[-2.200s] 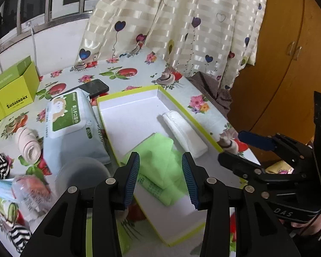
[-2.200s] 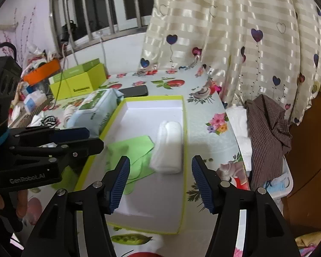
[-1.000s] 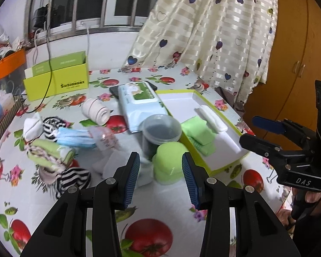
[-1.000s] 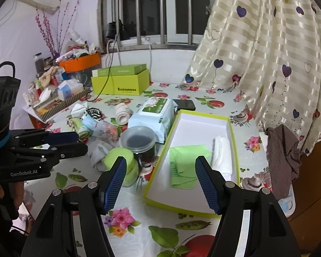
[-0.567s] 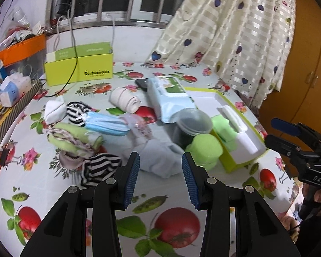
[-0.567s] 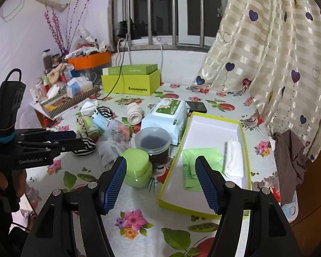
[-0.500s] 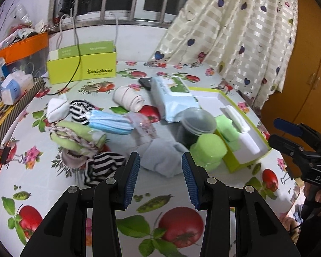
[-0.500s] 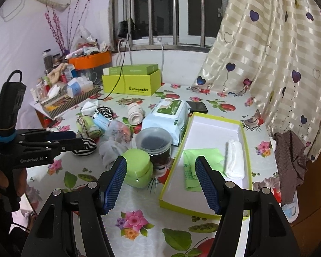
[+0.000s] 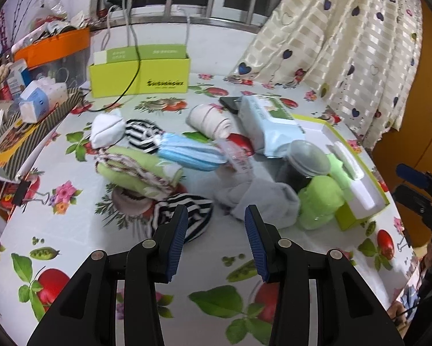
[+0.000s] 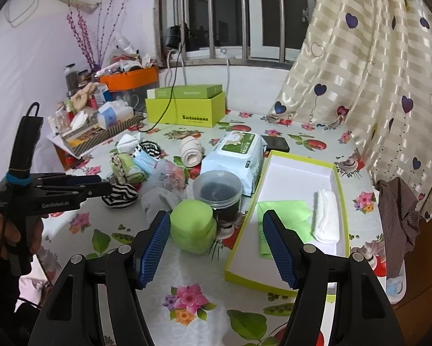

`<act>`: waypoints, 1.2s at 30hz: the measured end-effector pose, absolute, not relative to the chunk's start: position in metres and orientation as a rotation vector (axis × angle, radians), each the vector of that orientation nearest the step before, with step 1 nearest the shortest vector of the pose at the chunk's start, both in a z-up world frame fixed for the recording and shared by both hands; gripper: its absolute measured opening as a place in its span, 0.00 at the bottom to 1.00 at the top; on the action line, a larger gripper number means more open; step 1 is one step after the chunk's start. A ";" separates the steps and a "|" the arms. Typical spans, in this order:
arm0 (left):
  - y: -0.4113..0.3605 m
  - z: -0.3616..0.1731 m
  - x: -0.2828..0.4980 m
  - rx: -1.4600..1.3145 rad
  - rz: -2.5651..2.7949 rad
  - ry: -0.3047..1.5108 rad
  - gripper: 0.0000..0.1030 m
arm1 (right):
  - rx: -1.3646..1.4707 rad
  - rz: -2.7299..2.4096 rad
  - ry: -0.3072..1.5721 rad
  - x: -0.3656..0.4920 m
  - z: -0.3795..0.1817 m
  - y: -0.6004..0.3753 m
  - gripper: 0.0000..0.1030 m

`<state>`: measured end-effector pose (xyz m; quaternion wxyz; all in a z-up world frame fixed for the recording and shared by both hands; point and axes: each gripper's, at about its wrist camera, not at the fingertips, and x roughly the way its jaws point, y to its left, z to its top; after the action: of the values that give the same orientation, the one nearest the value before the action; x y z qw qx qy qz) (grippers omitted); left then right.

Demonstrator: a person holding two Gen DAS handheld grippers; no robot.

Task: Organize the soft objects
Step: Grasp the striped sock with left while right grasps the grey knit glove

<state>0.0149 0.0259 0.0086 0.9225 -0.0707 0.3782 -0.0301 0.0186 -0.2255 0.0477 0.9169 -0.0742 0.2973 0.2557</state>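
Both tongs empty, spread wide, held above the surface (image 9: pixel 302 311), touching nothing. Left tongs (image 9: pixel 214 242) point at the pile of loose soft things; the striped sock (image 9: pixel 184 216) sits just past its left pad, the grey sock (image 9: pixel 259 201) just past its right. Probably lining up for the next pick, one of those two; can't tell which.

Right tongs (image 10: pixel 216 245) hang back at the near edge of the surface, aimed between the green lidded jar (image 10: pixel 194 225) and the tray (image 10: pixel 338 178). Looks like it waits out of the way so the left side has room.

Tray is the sorting spot, judging by what lies in it: green cloth (image 10: pixel 285 213) flat on the floor, white folded towel (image 10: pixel 326 219) along the right wall. Far half of the tray is bare, so room for more.

Still out on the surface: green striped roll (image 9: pixel 138 173), blue face masks (image 9: pixel 190 152), white sock ball (image 9: pixel 107 127), second striped sock (image 9: pixel 142 135) behind it, beige roll (image 9: pixel 210 122), wipes pack (image 9: pixel 270 127) leaning on the tray's left wall. Most of the task remains.

Dark jar (image 10: pixel 217 193) and green jar stand between the pile and the tray, touching or nearly so. Carry path from pile to tray goes over them, so a low-dragged sock could knock one.
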 end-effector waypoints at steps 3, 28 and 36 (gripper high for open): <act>0.034 0.003 0.017 -0.150 -0.041 0.788 0.41 | -0.156 0.531 0.615 0.019 0.047 -0.224 0.65; 0.055 -0.045 0.044 -0.142 -0.002 0.879 0.43 | -0.249 0.604 0.636 0.031 0.042 -0.185 0.65; 0.055 -0.047 0.045 -0.133 -0.003 0.861 0.43 | -0.390 0.722 0.667 0.044 0.034 -0.140 0.65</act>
<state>0.0445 0.0548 -0.0470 0.9066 -0.0646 0.4169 -0.0016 0.0437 -0.1398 0.0343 0.8634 -0.1861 0.3181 0.3445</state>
